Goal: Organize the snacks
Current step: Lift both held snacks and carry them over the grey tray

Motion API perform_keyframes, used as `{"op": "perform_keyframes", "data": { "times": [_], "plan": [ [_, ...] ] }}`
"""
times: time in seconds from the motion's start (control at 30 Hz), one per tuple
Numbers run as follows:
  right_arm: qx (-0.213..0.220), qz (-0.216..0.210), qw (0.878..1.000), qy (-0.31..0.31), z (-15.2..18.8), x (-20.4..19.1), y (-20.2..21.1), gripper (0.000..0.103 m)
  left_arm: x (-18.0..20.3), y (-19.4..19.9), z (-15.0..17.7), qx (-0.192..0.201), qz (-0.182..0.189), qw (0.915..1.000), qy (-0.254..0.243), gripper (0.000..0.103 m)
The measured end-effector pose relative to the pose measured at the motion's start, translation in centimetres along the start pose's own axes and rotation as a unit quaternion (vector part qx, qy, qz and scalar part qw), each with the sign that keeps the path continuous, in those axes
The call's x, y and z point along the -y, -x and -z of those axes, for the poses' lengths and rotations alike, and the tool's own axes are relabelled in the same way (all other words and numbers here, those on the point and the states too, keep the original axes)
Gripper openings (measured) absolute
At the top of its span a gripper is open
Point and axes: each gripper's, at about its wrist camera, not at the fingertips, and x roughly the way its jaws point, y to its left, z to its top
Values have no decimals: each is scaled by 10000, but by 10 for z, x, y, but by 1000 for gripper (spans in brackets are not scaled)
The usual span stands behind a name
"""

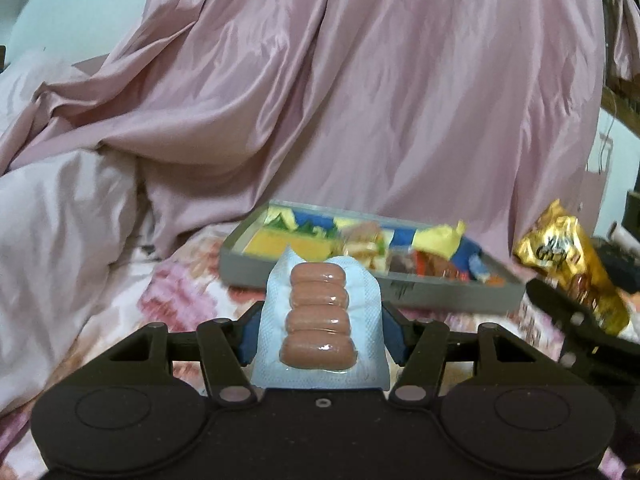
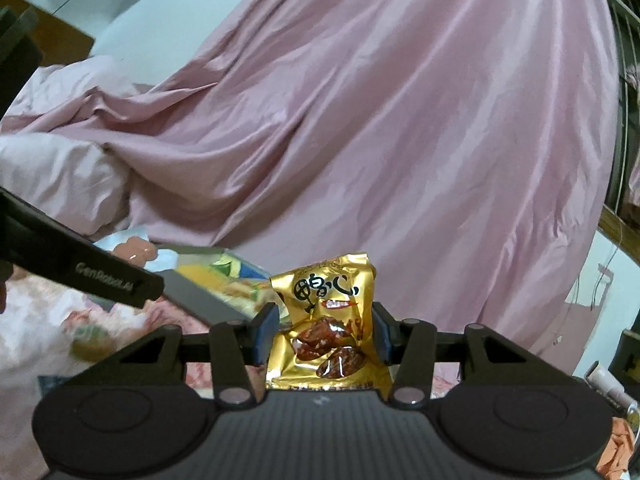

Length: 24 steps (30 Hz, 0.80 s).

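L gripper (image 1: 320,320) is pinching a sausage pack (image 1: 319,316) — four small sausages sealed in a clear/white pouch, lying flat btwn the blue pads (image 1: 394,332), its far end poking out past the fingertips. R gripper (image 2: 324,332) is clamped on a gold snack packet (image 2: 326,320) w/ black lettering and a photo of brown pieces; packet stands upright btwn the pads, top edge crinkled.

Just beyond the sausage pack, slightly right, sits a shallow grey tray (image 1: 440,300) on the floral bedsheet (image 1: 188,280). It's holding a jumble of wrappers — yellow, blue, red, brown — too blurred to name. Near end of the pack overlaps the tray's near wall in the left wrist view; can't tell if they touch.

In that same view the gold packet shows at far right, near the tray's right corner, held up by the R gripper's black finger. From the right wrist cam the L gripper's black finger w/ printed lettering crosses in from the left, in front of the tray's near-left corner, sausage pack peeking behind it.

Behind everything: a big heap of pink satin bedding (image 1: 360,100) rises right at the tray's far side, and a paler pillow/duvet (image 1: 60,208) sits at left. Some blurry greenish item (image 2: 90,338) lies on the sheet at near left in the right wrist view — can't make it out.
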Motion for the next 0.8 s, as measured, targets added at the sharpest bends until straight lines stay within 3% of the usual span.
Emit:
{"op": "perform_keyframes", "data": {
  "times": [0.27,0.4,0.53,0.8],
  "plan": [
    [290,217,9989,-282,11,27,-41,53,28,-34,-30,269,-24,9996,19,61],
    [208,351,9969,-679,26,44,-65,53,43,-53,-41,349,-14,9992,-191,61],
    [210,425,9929,-1093,36,60,-87,53,60,-76,-54,245,0,9988,-417,61],
    [209,406,9829,-1783,53,92,-129,53,82,-115,-67,20,54,9992,-403,61]
  ]
}}
